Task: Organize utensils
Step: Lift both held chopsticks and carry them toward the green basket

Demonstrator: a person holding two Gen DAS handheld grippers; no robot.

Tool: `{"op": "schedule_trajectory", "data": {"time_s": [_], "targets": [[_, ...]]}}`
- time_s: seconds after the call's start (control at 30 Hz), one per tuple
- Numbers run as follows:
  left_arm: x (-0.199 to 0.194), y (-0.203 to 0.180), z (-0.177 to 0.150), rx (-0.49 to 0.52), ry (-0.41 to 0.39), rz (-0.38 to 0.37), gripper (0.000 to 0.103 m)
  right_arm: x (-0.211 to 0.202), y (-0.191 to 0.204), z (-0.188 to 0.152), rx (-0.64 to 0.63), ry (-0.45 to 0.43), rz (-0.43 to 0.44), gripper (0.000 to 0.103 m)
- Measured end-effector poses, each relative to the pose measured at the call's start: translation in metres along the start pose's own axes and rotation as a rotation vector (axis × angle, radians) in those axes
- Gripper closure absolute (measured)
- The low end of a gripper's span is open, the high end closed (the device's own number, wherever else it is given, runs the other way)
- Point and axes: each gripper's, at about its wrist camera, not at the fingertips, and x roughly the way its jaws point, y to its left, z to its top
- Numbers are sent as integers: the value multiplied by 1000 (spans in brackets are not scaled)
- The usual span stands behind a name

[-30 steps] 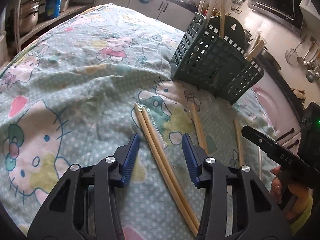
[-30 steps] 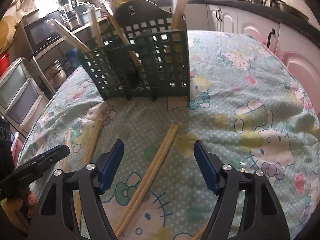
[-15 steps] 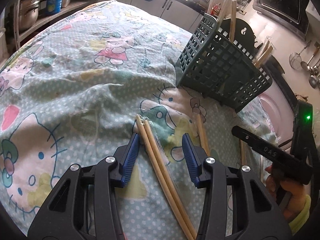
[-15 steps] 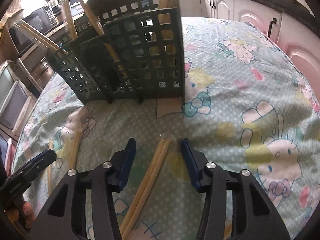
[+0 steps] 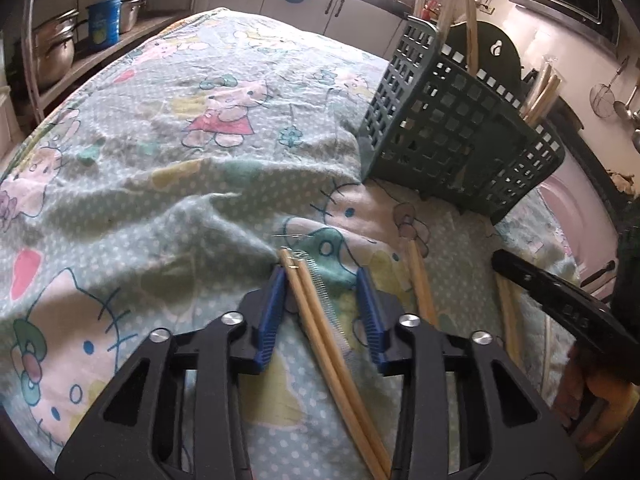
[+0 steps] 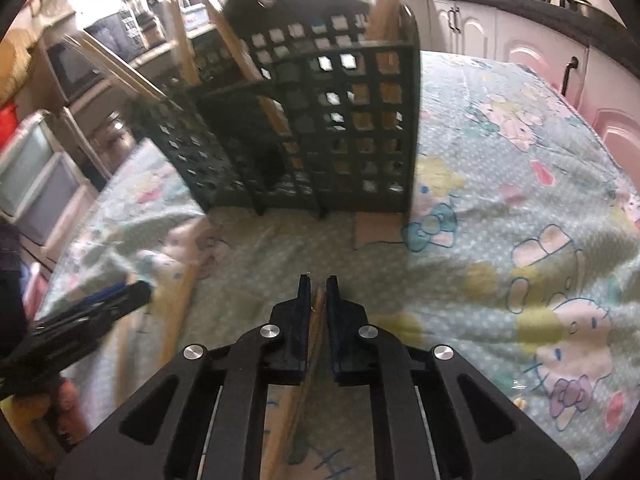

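My right gripper (image 6: 319, 288) has just clamped down on a pair of wooden chopsticks (image 6: 316, 320), the pads pinching them near their tips; my left gripper (image 5: 323, 280) has been narrowing around a second wrapped pair (image 5: 320, 320), its left pad touching the sticks, its right pad apart from them, so nothing is grasped there; both pairs lie on the cartoon-cat tablecloth (image 5: 160, 184); two more loose chopsticks (image 5: 420, 280) rest just right of my left jaws; beyond stands the dark green lattice utensil basket (image 6: 340, 128), several chopsticks upright in its compartments; kitchen cabinets (image 6: 500, 32) behind.
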Motion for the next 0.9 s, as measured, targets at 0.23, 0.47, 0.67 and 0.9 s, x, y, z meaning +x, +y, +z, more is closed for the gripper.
{"op": "schedule_trajectory", "data": {"time_s": [0.23, 0.47, 0.67, 0.9], "targets": [[-2, 13, 1, -45, -4, -10, 92, -19, 6, 4, -10, -35, 82, 96], [-19, 10, -1, -77, -43, -81, 95, -44, 17, 6, -32, -80, 112, 96], [-42, 1, 3, -67, -100, -107, 96, -61, 19, 8, -38, -126, 132, 96], [-65, -10, 8, -54, -154, -138, 97, -89, 19, 11, -41, -203, 153, 97]]}}
